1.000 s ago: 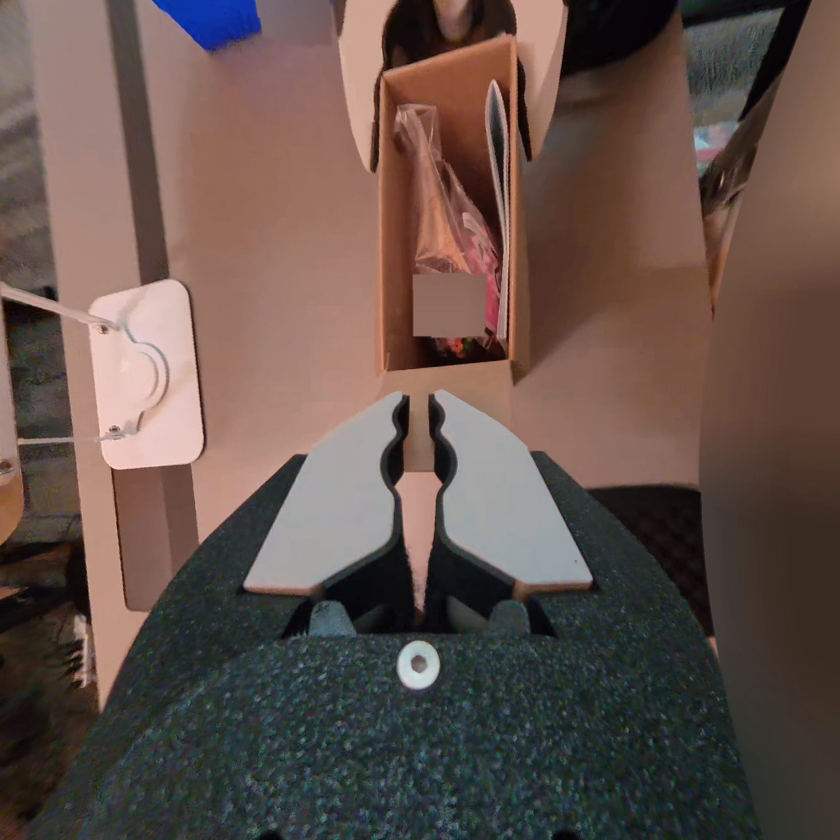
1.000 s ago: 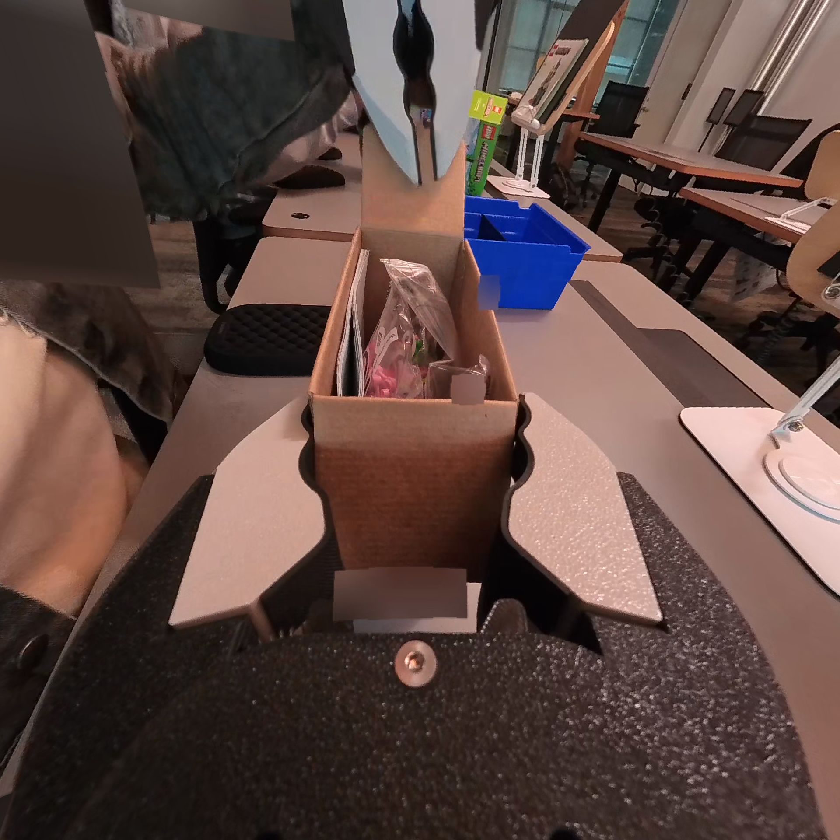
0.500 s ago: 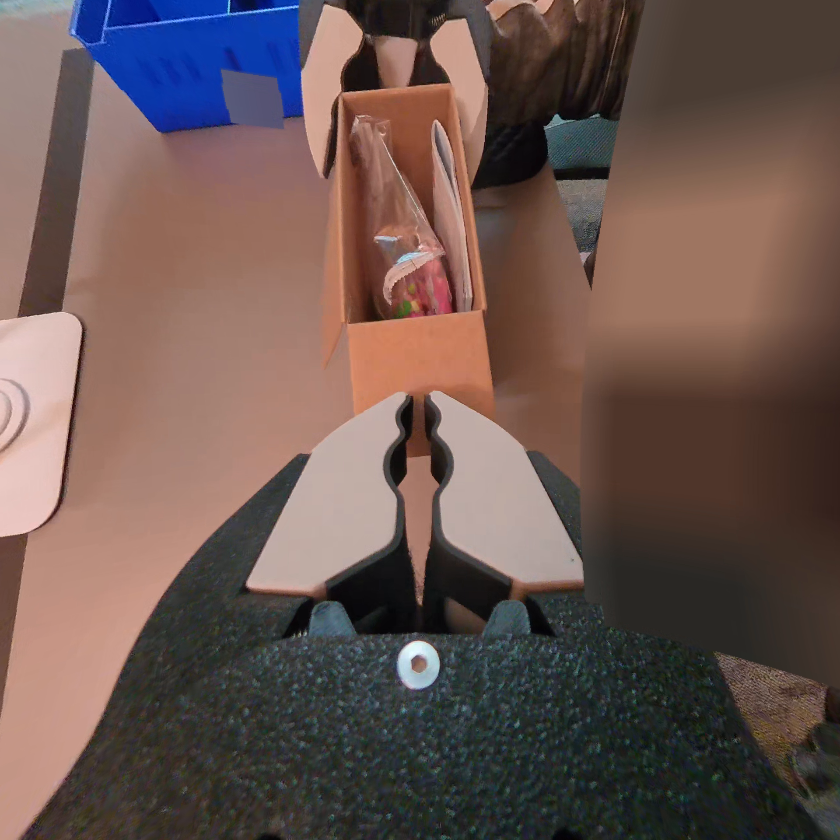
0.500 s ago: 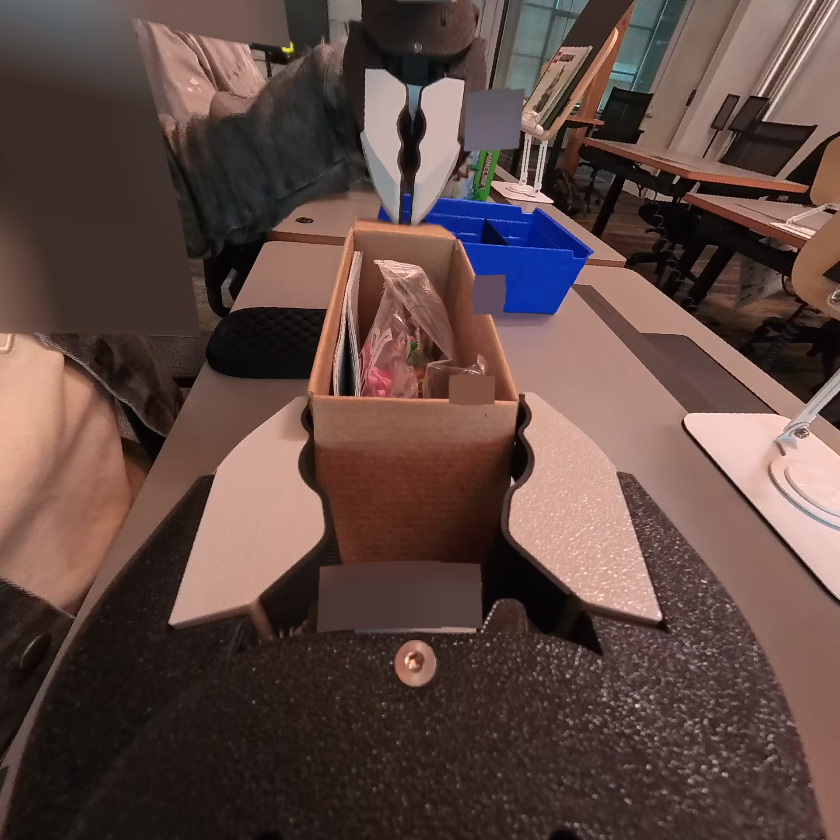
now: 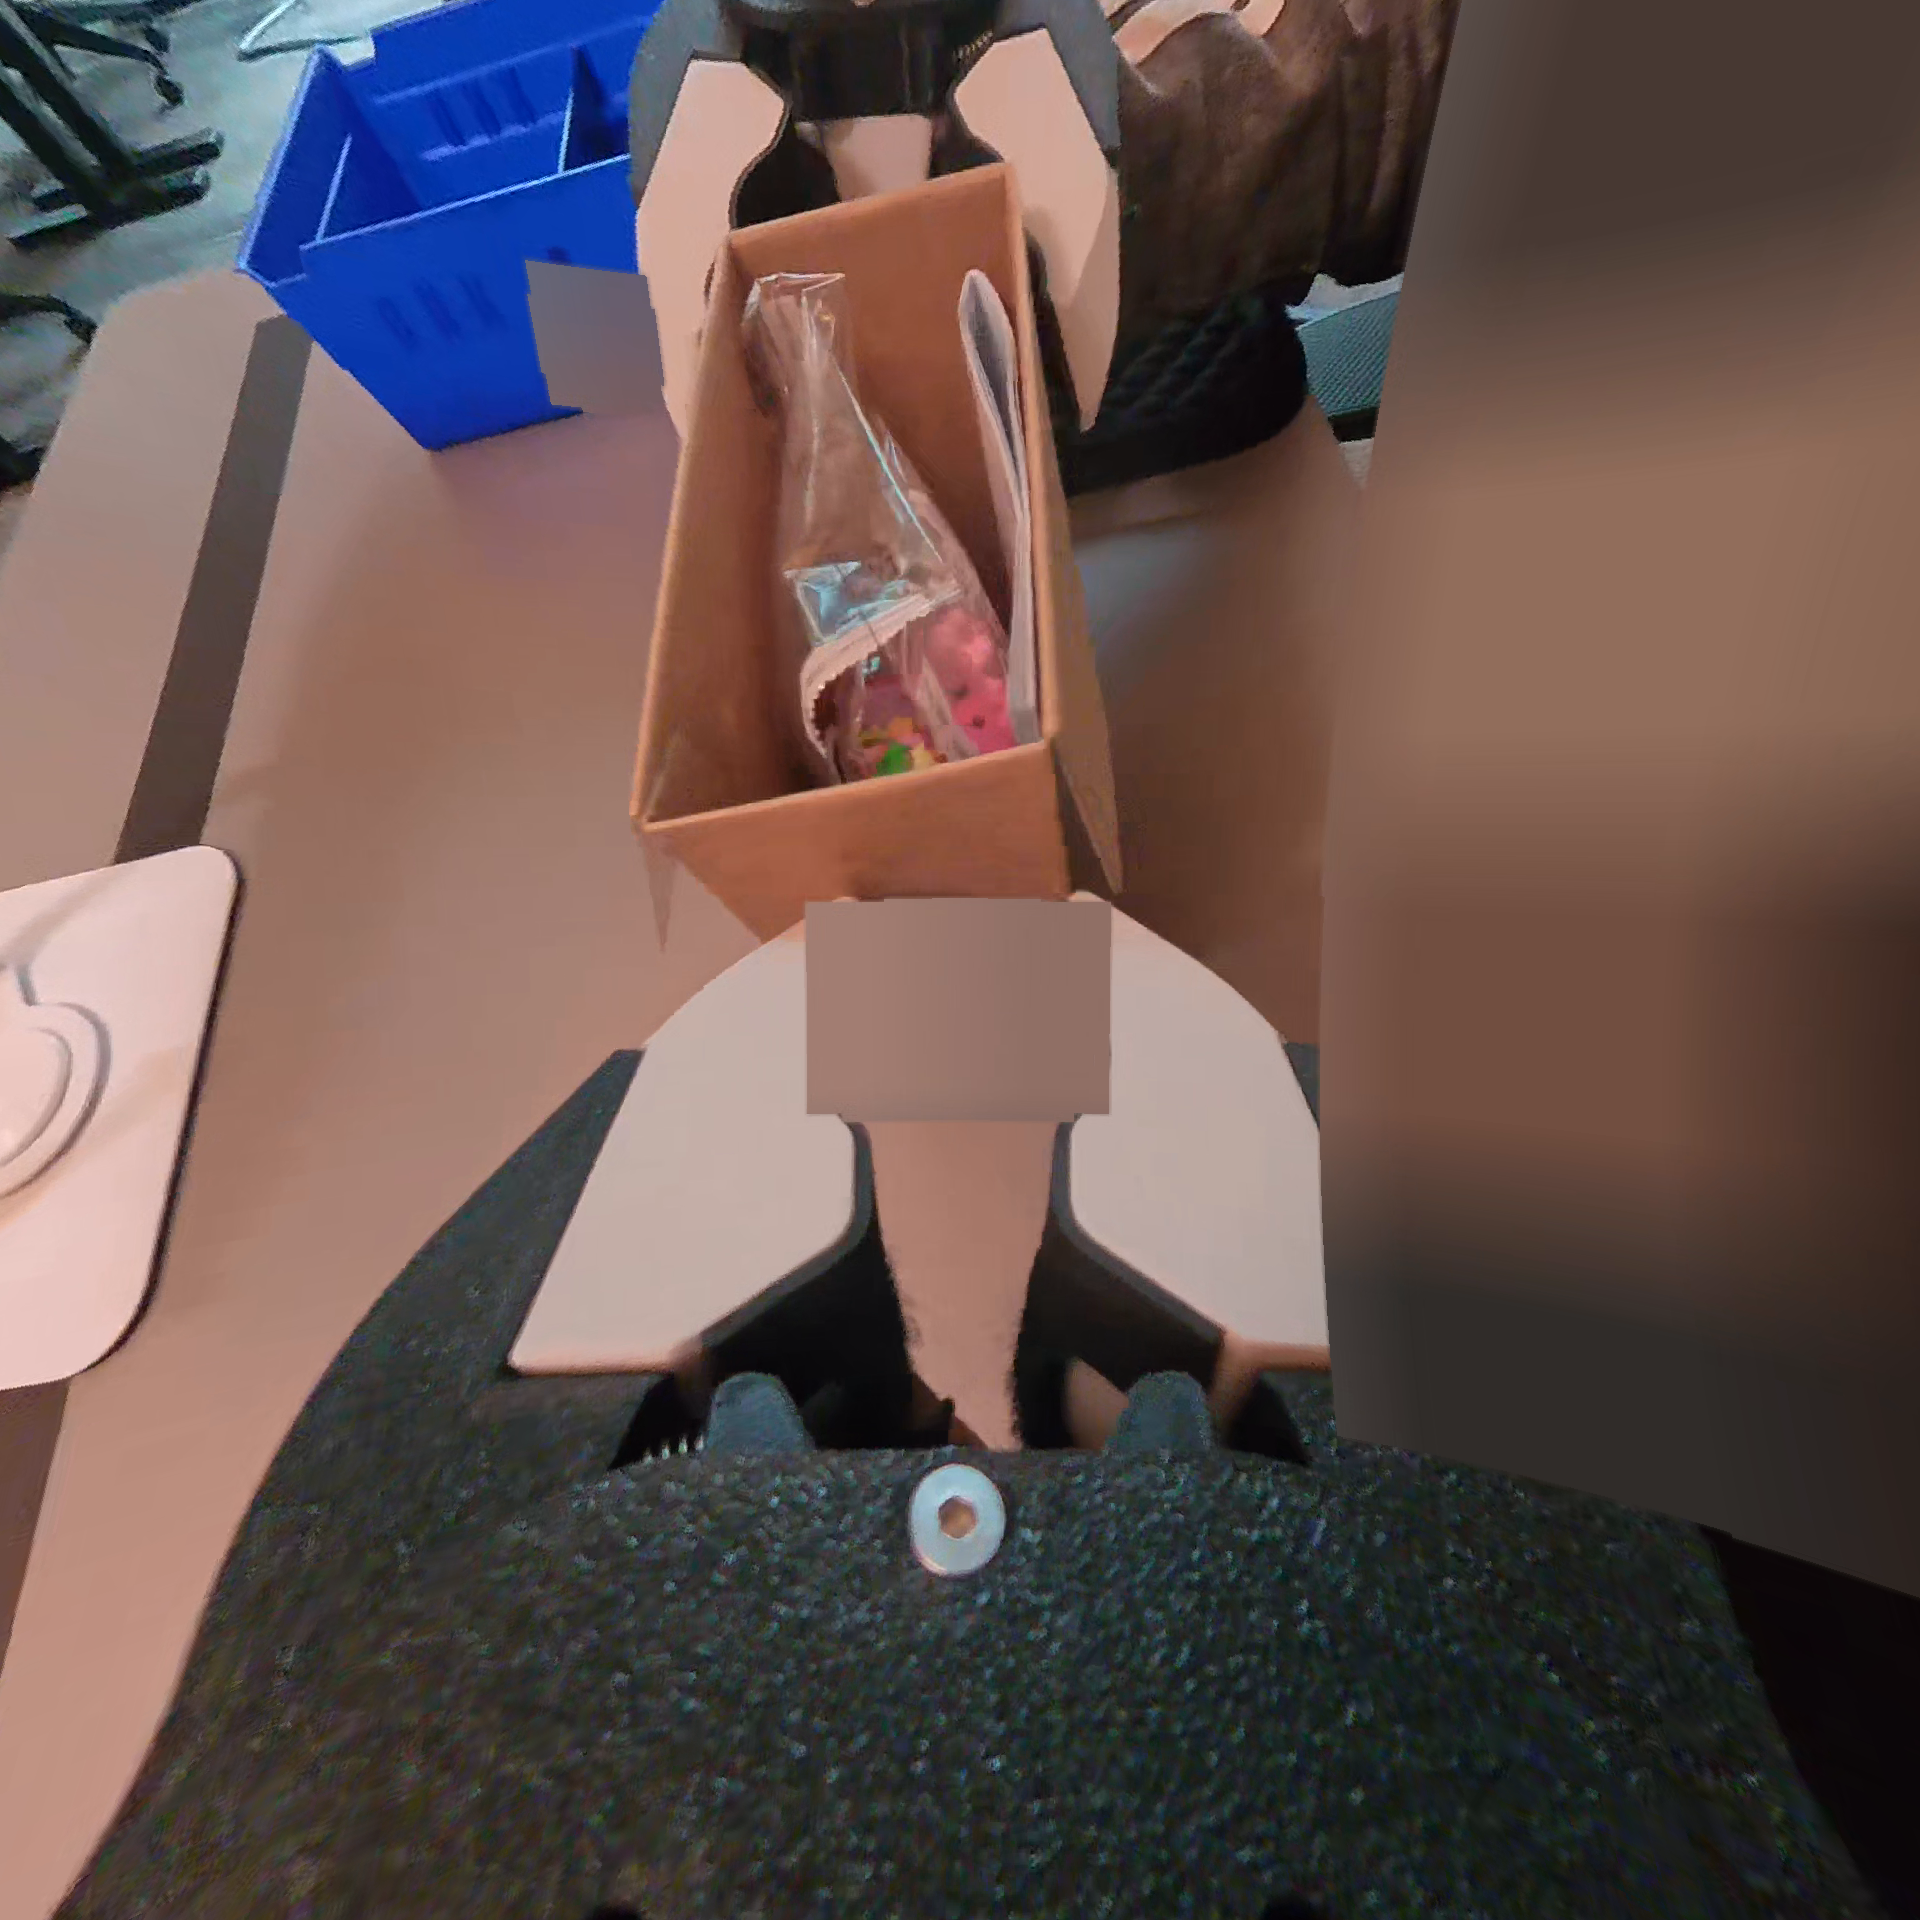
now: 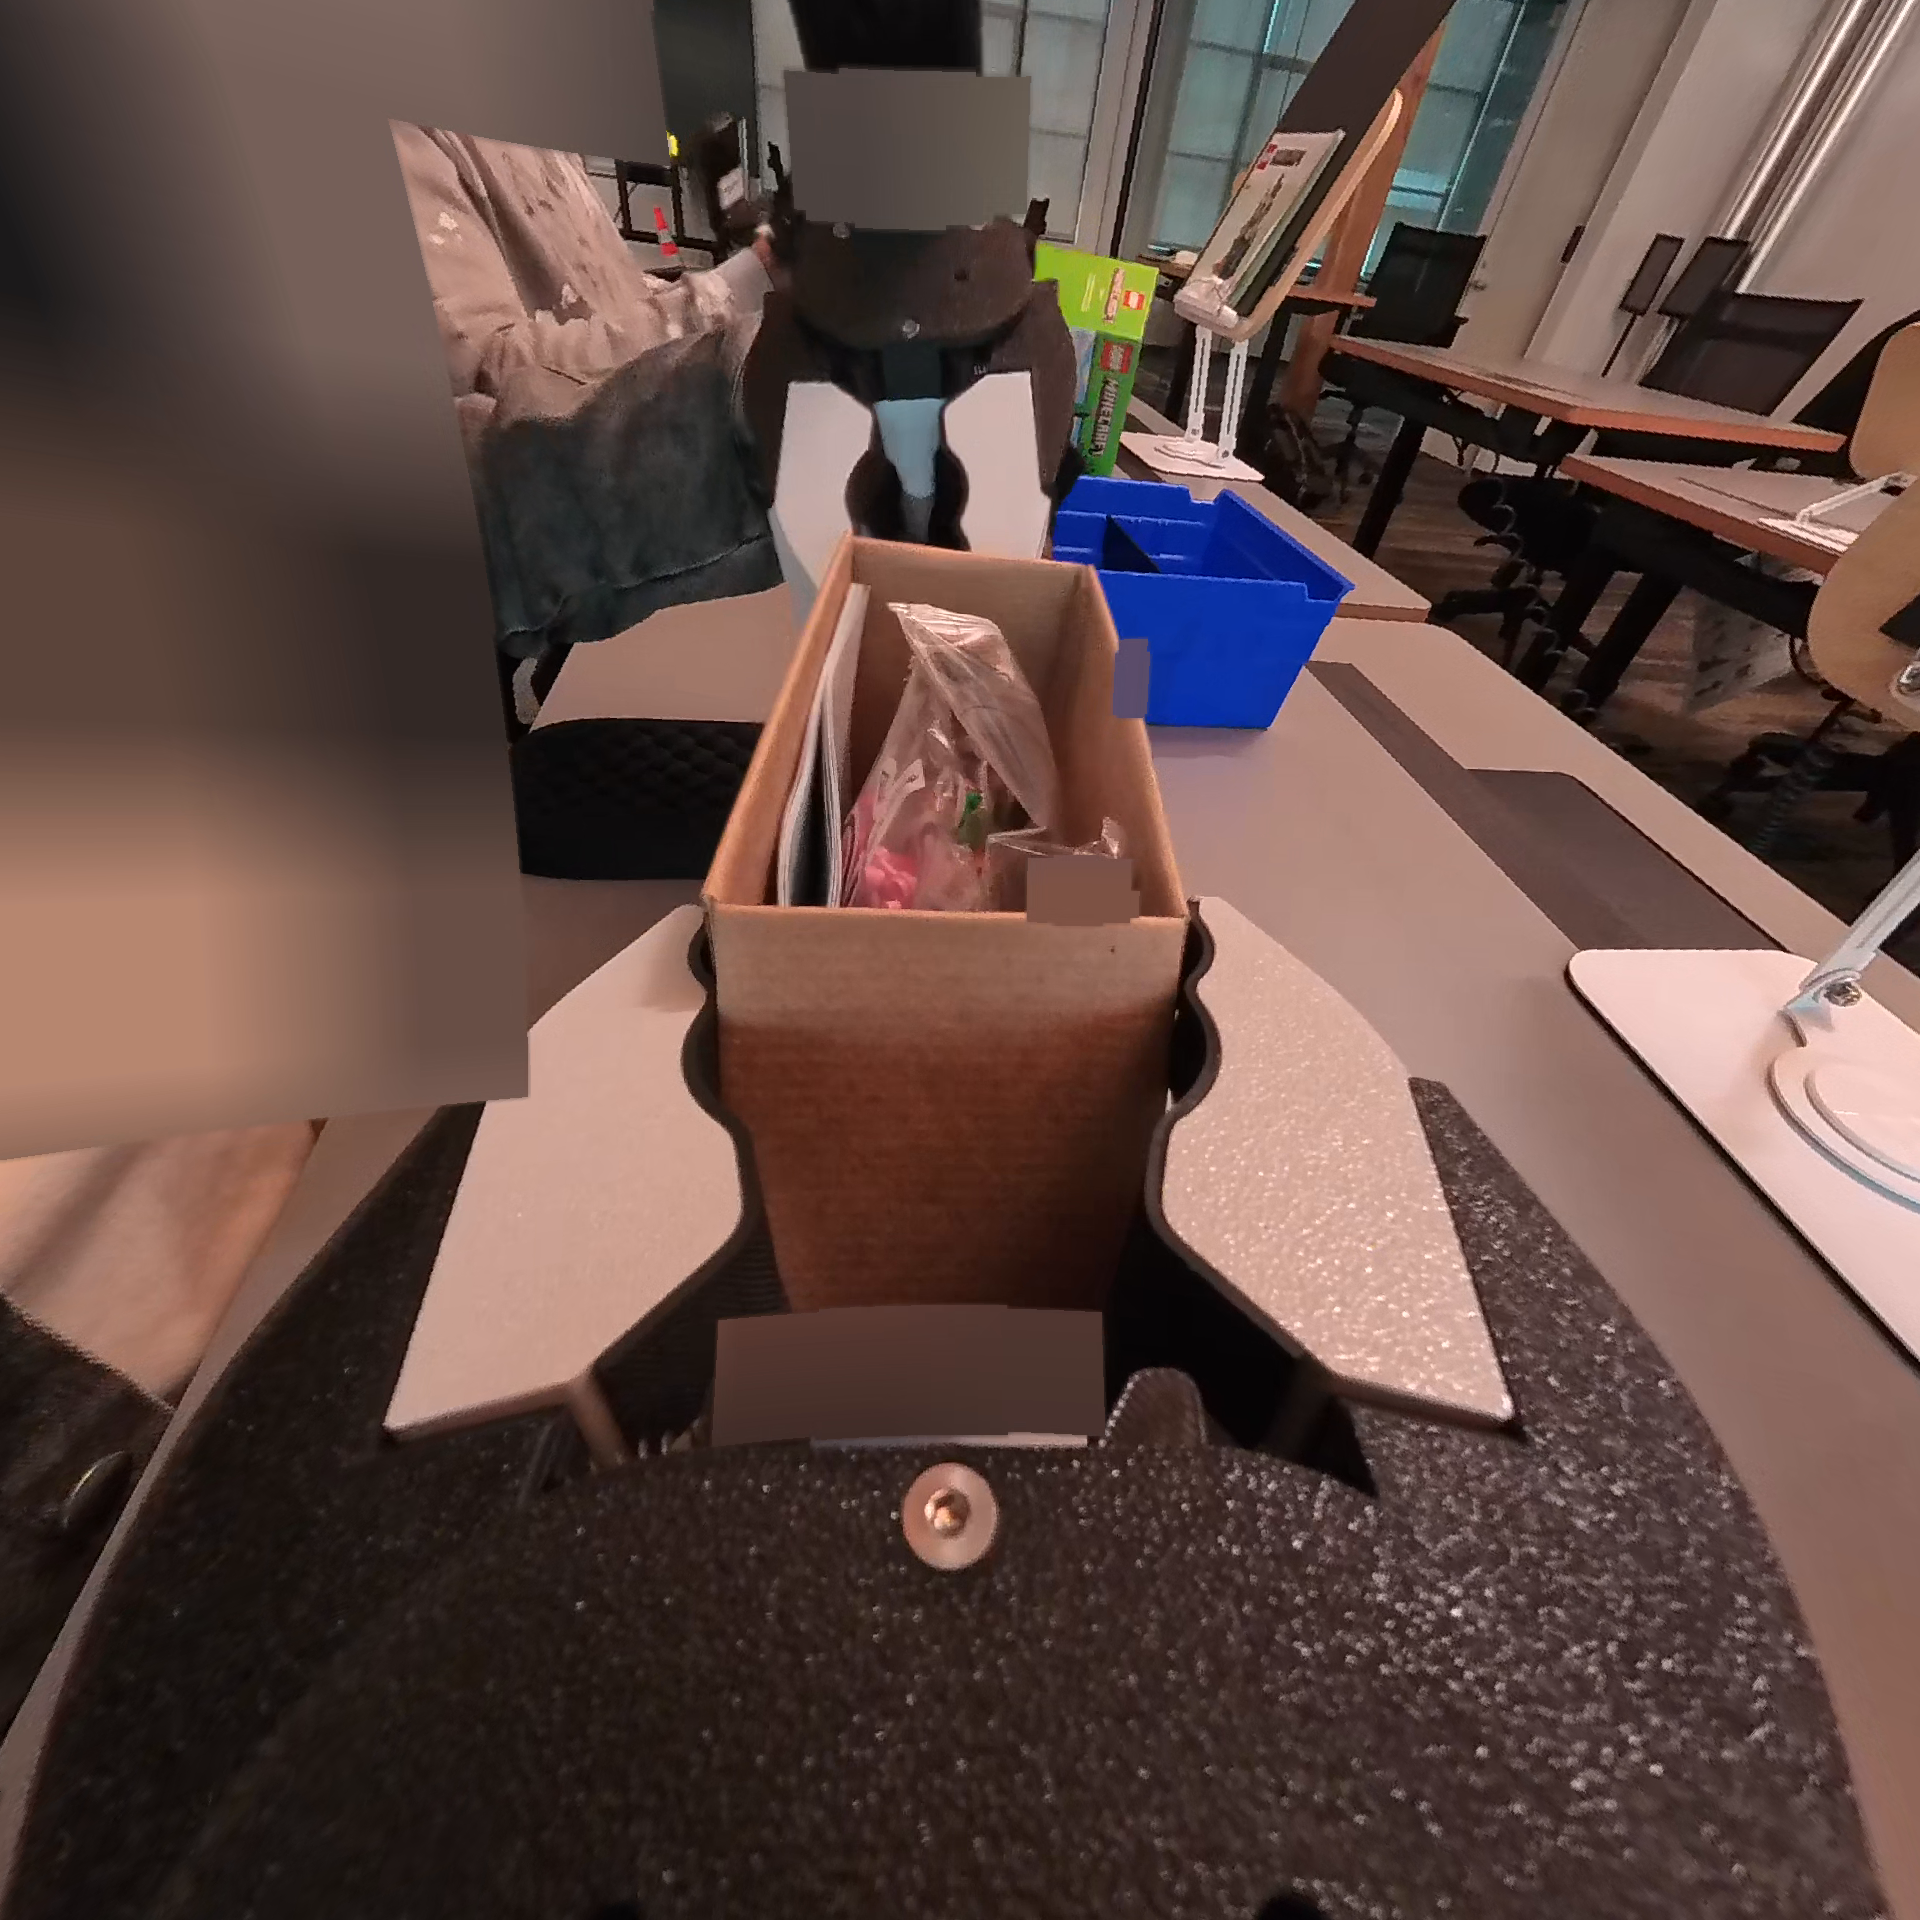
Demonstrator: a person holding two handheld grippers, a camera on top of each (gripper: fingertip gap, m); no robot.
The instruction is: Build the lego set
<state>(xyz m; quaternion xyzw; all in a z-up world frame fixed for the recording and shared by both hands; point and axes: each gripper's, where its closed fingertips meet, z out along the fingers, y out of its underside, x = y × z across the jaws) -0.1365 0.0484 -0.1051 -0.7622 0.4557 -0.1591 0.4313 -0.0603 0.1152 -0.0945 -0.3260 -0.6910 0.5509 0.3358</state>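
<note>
An open brown cardboard box point(image 6: 935, 1122) lies on the grey table point(image 6: 1351, 852). It holds a clear plastic bag of pink and coloured bricks point(image 6: 956, 748) and a white booklet point(image 6: 831, 769) standing against one long wall. My right gripper point(image 6: 945, 966) is shut on the box's near end, one finger on each side wall. My left gripper point(image 5: 956, 997) is at the box's other end point(image 5: 862, 831), fingers apart and empty, their tips under a blurred patch. It shows across the box in the right wrist view point(image 6: 912, 499).
A blue divided bin point(image 6: 1205, 634) stands beside the box's far end. A white lamp base point(image 6: 1745, 1060) lies at the right table edge. A black padded rest point(image 6: 623, 800) lies left of the box. A green set box point(image 6: 1112, 343) stands behind. My right fingertips sit around 12 cm from my left ones.
My left gripper was shut on the box's end flap. It has let go, opened and drawn back from the box end. My right gripper keeps its hold on the box.
</note>
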